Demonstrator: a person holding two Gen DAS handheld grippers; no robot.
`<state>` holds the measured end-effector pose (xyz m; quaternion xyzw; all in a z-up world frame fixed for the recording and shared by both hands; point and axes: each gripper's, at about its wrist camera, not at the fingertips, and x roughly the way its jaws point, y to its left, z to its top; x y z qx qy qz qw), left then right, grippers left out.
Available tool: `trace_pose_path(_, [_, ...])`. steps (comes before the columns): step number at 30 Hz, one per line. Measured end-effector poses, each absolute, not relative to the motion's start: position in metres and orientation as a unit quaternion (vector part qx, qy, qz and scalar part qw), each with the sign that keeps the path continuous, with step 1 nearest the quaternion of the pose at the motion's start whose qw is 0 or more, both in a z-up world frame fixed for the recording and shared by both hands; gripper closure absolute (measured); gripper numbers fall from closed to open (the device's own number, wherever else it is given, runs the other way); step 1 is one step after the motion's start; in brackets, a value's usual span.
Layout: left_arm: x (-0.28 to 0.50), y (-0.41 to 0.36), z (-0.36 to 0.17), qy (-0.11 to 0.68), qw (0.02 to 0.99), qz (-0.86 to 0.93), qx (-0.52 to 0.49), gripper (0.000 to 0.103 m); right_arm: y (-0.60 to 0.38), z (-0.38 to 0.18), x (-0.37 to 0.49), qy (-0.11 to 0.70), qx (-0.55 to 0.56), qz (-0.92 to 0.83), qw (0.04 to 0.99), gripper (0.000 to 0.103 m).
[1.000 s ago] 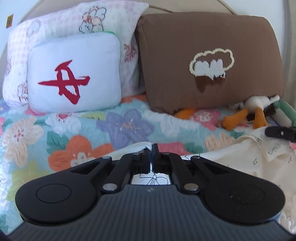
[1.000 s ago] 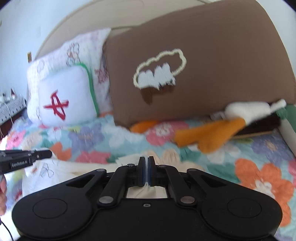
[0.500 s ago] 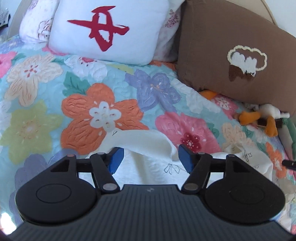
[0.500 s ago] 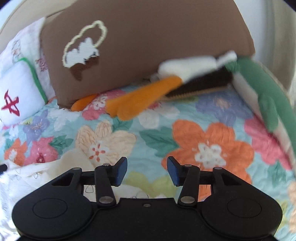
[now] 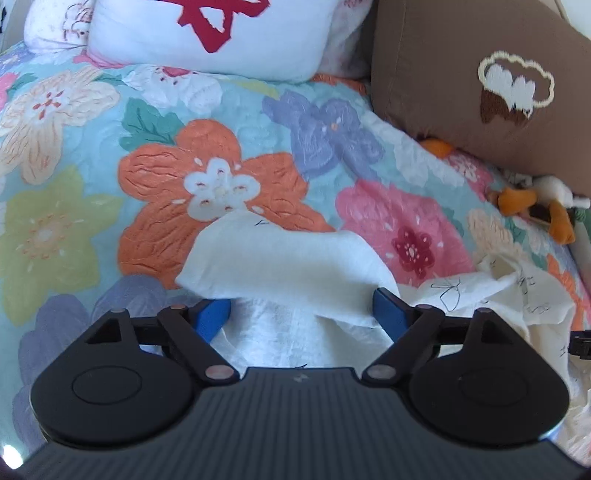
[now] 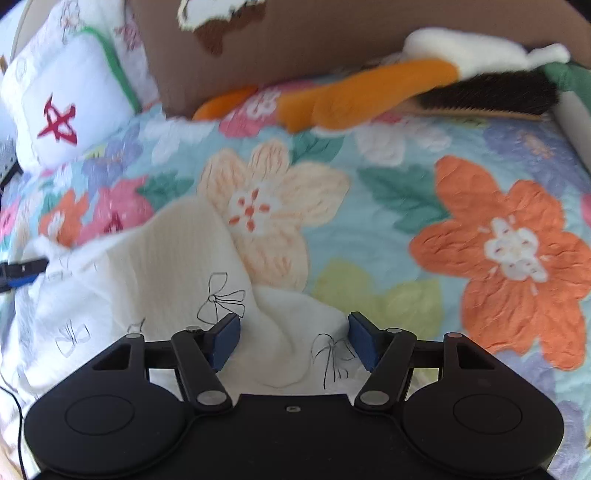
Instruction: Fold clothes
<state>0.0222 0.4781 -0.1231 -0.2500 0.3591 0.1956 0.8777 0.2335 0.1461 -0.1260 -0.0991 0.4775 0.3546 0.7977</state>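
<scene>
Garment (image 5: pixel 291 258), cream with black bow prints, lies crumpled on the floral quilt (image 5: pixel 110 155) of the bed, short of the pillows. Left tongs (image 5: pixel 301 317) spread wide, a folded flap of cloth draped between and over the blue pads (image 5: pixel 212 317), nothing gripped. Right tongs (image 6: pixel 293 341) also wide, straddling a bunched edge of the garment (image 6: pixel 155 258). Brown pillow (image 5: pixel 480 74), white pillow (image 5: pixel 221 33) and plush duck (image 6: pixel 369 92) sit at the headboard end.
</scene>
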Motion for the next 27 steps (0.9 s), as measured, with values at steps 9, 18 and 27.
trace_pose_path(9, [0.010, 0.450, -0.080, 0.260, 0.906, 0.325, -0.083, 0.102, 0.140, -0.071, 0.208, 0.302, -0.102, 0.352, 0.880, 0.098])
trace_pose_path(18, [-0.014, 0.490, -0.060, 0.218, 0.885, 0.397, -0.108, 0.098, 0.126, -0.043, 0.200, 0.190, -0.078, 0.307, 0.929, 0.100])
trace_pose_path(27, [0.007, 0.509, -0.118, 0.353, 0.844, 0.356, -0.189, 0.034, 0.129, -0.099, 0.241, 0.395, -0.067, 0.272, 0.875, 0.052])
